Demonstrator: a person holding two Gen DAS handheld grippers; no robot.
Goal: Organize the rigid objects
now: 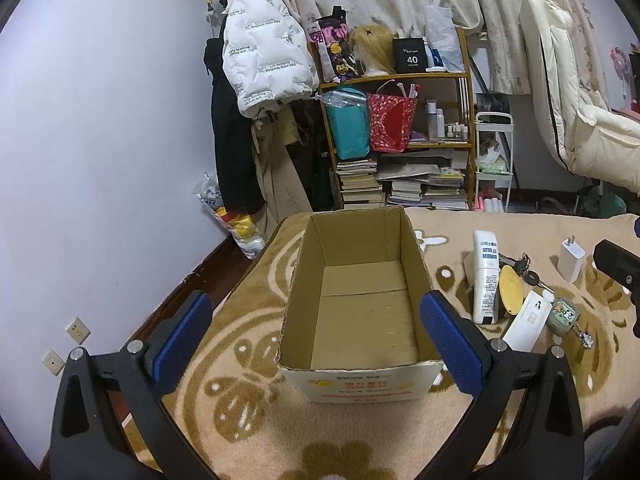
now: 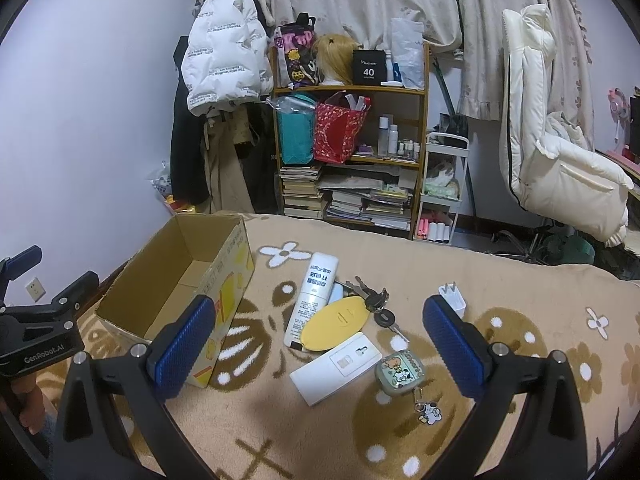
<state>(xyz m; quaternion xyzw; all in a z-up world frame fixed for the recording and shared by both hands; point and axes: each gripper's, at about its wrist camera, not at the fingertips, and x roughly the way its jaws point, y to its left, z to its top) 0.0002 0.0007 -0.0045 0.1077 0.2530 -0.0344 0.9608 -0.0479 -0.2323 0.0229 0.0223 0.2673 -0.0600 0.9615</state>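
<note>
Beside your cardboard box, on the blanket, you have:
Cardboard boxes: one, nothing inside.
White bottles: one.
Yellow oval discs: one.
Key bunches: one.
White flat cases: one.
Cartoon pouches: one.
White plug adapters: one.

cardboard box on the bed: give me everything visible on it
The cardboard box is an open-topped rectangular carton of brown corrugated board with no top flaps showing and rough-cut rims. It is empty; a seam crosses its bare floor. The outer walls look pale, with red and yellow print. It stands upright on the beige flower-patterned blanket, near the wall-side edge, left of the loose items and apart from them. The open left gripper points into it; I cannot tell whether the fingers touch it.
</note>
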